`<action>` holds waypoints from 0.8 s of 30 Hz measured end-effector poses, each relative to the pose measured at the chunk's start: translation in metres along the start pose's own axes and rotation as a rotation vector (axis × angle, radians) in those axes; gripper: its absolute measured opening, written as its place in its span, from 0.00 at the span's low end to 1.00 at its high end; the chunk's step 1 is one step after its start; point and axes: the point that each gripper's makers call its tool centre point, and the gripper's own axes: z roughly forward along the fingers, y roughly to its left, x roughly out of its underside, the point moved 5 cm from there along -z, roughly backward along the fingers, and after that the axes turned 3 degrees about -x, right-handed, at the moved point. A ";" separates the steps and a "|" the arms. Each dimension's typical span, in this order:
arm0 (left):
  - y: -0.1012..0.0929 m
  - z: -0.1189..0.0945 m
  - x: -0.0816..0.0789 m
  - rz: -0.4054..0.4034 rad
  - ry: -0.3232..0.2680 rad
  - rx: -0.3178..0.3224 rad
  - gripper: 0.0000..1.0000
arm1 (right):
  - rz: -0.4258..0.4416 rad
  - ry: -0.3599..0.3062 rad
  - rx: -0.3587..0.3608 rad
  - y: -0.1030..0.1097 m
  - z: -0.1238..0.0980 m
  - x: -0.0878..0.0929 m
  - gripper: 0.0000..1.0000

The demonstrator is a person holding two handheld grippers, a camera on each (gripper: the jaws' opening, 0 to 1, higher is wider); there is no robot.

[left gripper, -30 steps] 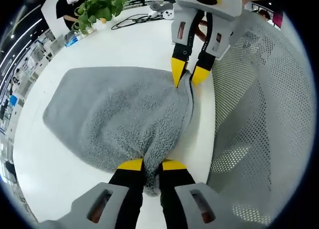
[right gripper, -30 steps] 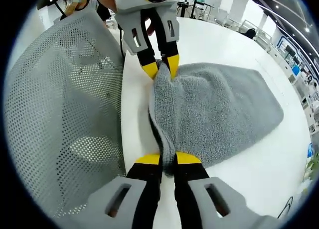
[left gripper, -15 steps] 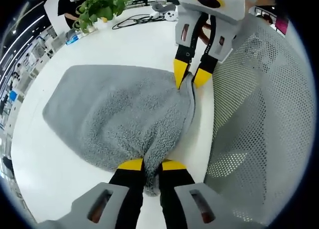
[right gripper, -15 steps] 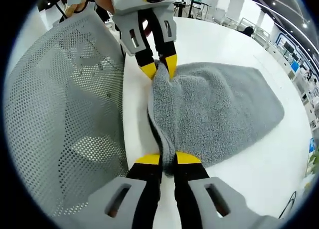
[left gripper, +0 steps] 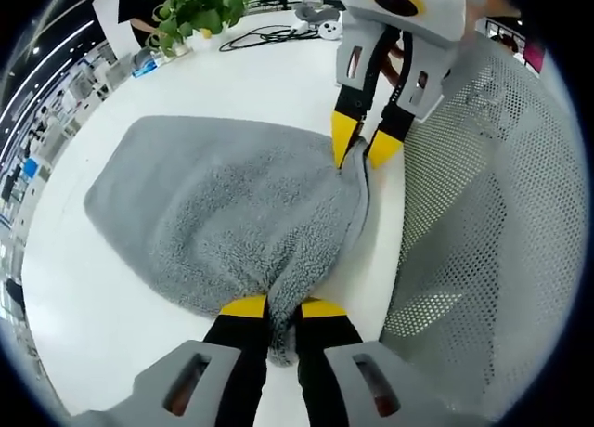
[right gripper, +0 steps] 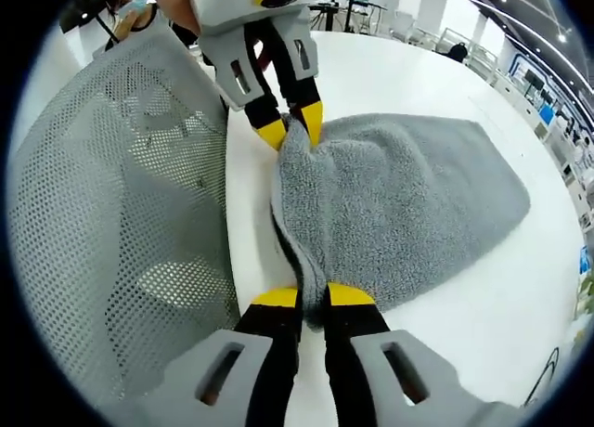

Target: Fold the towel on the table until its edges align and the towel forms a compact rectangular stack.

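Between the yellow-tipped fingers of the left gripper [left gripper: 283, 308], one corner of the gray towel [left gripper: 223, 213] is pinched tight. At the towel's other near corner, the right gripper [right gripper: 313, 295] has its fingers clenched on the towel too. Each gripper shows up across the towel from the other: the right one [left gripper: 364, 148] and the left one [right gripper: 285, 127].

The towel lies on the white desk [left gripper: 83, 297], with its folded edge running between the two grippers, close to the desk's edge. Beside that edge stands a gray mesh chair [right gripper: 111, 232]. Past the towel the desk is open.

The left gripper view shows a green plant [left gripper: 200, 7] and black cables [left gripper: 264, 37] far behind the towel. No writing can be read.
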 end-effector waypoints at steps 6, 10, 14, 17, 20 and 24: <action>0.002 -0.003 -0.001 -0.042 0.001 0.025 0.10 | 0.061 0.003 -0.046 -0.005 -0.004 -0.003 0.06; 0.000 -0.008 -0.001 -0.072 0.002 0.038 0.10 | 0.038 0.005 -0.054 -0.001 -0.011 -0.008 0.06; -0.001 -0.012 -0.001 -0.084 0.000 0.062 0.10 | 0.040 -0.011 -0.061 0.003 -0.013 -0.008 0.06; -0.003 -0.016 -0.001 -0.090 -0.002 0.083 0.10 | 0.060 -0.027 -0.072 0.006 -0.016 -0.006 0.06; -0.007 -0.021 -0.001 -0.087 -0.013 0.102 0.10 | 0.064 -0.040 -0.082 0.010 -0.018 -0.004 0.06; -0.010 -0.026 -0.002 -0.089 -0.020 0.112 0.10 | 0.085 -0.068 -0.096 0.014 -0.023 -0.005 0.06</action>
